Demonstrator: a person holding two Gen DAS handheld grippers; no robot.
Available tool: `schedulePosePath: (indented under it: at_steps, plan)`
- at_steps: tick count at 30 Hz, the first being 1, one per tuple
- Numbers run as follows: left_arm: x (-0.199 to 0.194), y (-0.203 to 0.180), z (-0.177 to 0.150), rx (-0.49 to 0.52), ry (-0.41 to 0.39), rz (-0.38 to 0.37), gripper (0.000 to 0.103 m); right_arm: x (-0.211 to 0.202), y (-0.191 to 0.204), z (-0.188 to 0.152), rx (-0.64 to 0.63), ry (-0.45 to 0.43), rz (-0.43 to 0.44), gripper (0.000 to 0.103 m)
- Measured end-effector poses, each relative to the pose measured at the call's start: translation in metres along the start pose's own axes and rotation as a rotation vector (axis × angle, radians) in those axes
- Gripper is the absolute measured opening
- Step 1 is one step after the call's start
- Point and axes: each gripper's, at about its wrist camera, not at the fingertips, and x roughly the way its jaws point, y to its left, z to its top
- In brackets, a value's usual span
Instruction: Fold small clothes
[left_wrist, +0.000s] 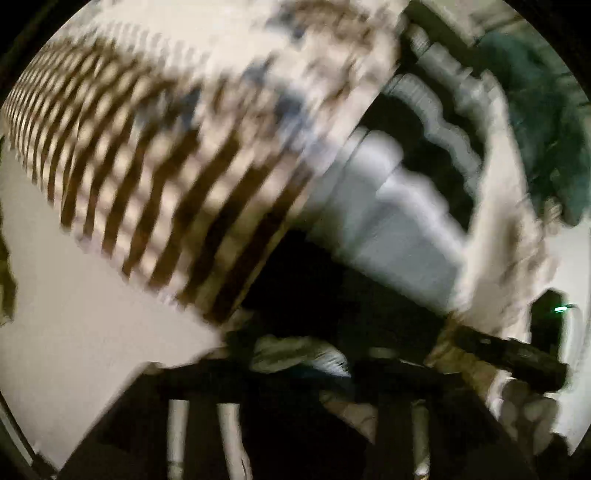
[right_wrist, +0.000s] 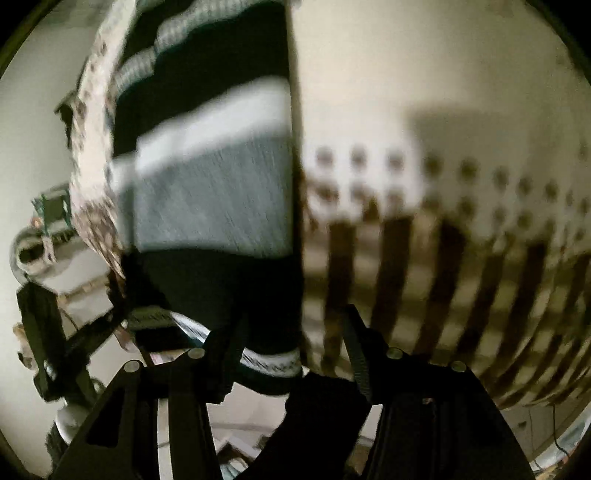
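A small striped knit garment (right_wrist: 214, 192), black with white and grey bands, hangs lifted in the air. My right gripper (right_wrist: 291, 354) is shut on its lower hem, with cloth between the fingers (right_wrist: 356, 347). The same garment (left_wrist: 399, 206) shows in the blurred left wrist view. My left gripper (left_wrist: 306, 354) sits low in that view with pale cloth bunched between its dark fingers; the blur hides how it stands. The other gripper (left_wrist: 517, 354) shows at the right there, and at the left (right_wrist: 48, 332) in the right wrist view.
A cream cloth with brown stripes and dots (right_wrist: 461, 229) covers the surface behind the garment; it also shows in the left wrist view (left_wrist: 155, 158). A dark green cloth (left_wrist: 543, 122) lies at the upper right. A flowered cloth (right_wrist: 92, 147) hangs beside the garment.
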Motion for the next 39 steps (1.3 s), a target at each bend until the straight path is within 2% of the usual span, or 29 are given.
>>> schedulePosePath:
  at_steps: [1, 3, 5, 7, 9, 10, 12, 13, 15, 16, 17, 18, 19, 20, 21, 22, 24, 29, 32, 33, 34, 35, 37, 38, 39]
  plan:
    - [-0.014, -0.007, 0.017, -0.006, -0.044, -0.032, 0.064, -0.015, -0.001, 0.012, 0.0, -0.031, 0.01, 0.054]
    - [-0.03, -0.027, 0.066, 0.0, -0.122, -0.111, 0.064, -0.041, 0.001, 0.039, 0.009, -0.094, 0.008, 0.054]
    - [-0.029, -0.046, 0.114, 0.019, -0.162, -0.143, 0.064, -0.074, -0.003, 0.08, 0.03, -0.171, 0.009, 0.057]
    - [-0.018, -0.076, 0.181, 0.065, -0.206, -0.183, 0.064, -0.098, -0.004, 0.121, 0.063, -0.231, 0.013, 0.057]
    - [0.005, -0.11, 0.248, 0.119, -0.219, -0.196, 0.064, -0.117, 0.0, 0.165, 0.082, -0.285, 0.018, 0.057]
    - [0.016, -0.124, 0.268, 0.14, -0.217, -0.198, 0.064, -0.125, 0.003, 0.194, 0.091, -0.317, 0.014, 0.057]
    - [0.053, -0.158, 0.323, 0.207, -0.179, -0.177, 0.064, -0.131, 0.01, 0.248, 0.122, -0.349, 0.008, 0.057]
    - [0.071, -0.174, 0.341, 0.236, -0.16, -0.154, 0.064, -0.13, 0.013, 0.277, 0.148, -0.367, 0.017, 0.057]
    - [0.103, -0.195, 0.37, 0.299, -0.122, -0.116, 0.062, -0.115, 0.027, 0.314, 0.177, -0.373, 0.049, 0.057]
    - [0.112, -0.199, 0.376, 0.327, -0.115, -0.097, 0.054, -0.11, 0.029, 0.335, 0.193, -0.377, 0.071, 0.057]
    - [0.12, -0.203, 0.381, 0.366, -0.123, -0.087, 0.015, -0.109, 0.029, 0.348, 0.206, -0.382, 0.076, 0.057]
    - [0.125, -0.207, 0.383, 0.401, -0.119, -0.074, 0.007, -0.102, 0.032, 0.36, 0.224, -0.391, 0.085, 0.057]
    - [0.125, -0.207, 0.381, 0.415, -0.126, -0.076, 0.007, -0.095, 0.035, 0.372, 0.238, -0.398, 0.109, 0.051]
    - [0.121, -0.204, 0.38, 0.425, -0.167, -0.086, 0.006, -0.09, 0.037, 0.38, 0.241, -0.396, 0.136, 0.04]
    - [0.114, -0.198, 0.379, 0.424, -0.198, -0.096, 0.006, -0.085, 0.038, 0.39, 0.239, -0.386, 0.164, 0.006]
    - [0.106, -0.193, 0.379, 0.418, -0.219, -0.101, 0.006, -0.084, 0.039, 0.396, 0.241, -0.397, 0.161, 0.003]
    - [0.098, -0.178, 0.381, 0.379, -0.252, -0.111, 0.006, -0.084, 0.044, 0.395, 0.222, -0.435, 0.127, 0.001]
    - [0.123, -0.156, 0.407, 0.234, -0.189, -0.16, 0.006, -0.075, 0.031, 0.406, 0.296, -0.442, 0.07, 0.001]
    - [0.12, -0.164, 0.406, 0.279, -0.201, -0.148, 0.006, -0.076, 0.04, 0.415, 0.24, -0.418, 0.026, 0.001]
    - [0.118, -0.164, 0.406, 0.288, -0.202, -0.15, 0.006, -0.077, 0.042, 0.417, 0.23, -0.426, 0.007, 0.003]
    - [0.118, -0.164, 0.407, 0.289, -0.2, -0.154, 0.006, -0.084, 0.048, 0.42, 0.21, -0.447, -0.01, 0.01]
    - [0.119, -0.164, 0.408, 0.292, -0.196, -0.158, 0.006, -0.09, 0.05, 0.423, 0.19, -0.469, 0.01, 0.017]
    - [0.12, -0.166, 0.407, 0.303, -0.192, -0.158, 0.006, -0.093, 0.058, 0.431, 0.17, -0.48, 0.07, 0.069]
    - [0.12, -0.165, 0.407, 0.31, -0.192, -0.155, 0.006, -0.088, 0.063, 0.437, 0.143, -0.459, 0.098, 0.072]
    - [0.12, -0.164, 0.407, 0.313, -0.191, -0.156, 0.006, -0.082, 0.07, 0.444, 0.099, -0.417, 0.103, 0.071]
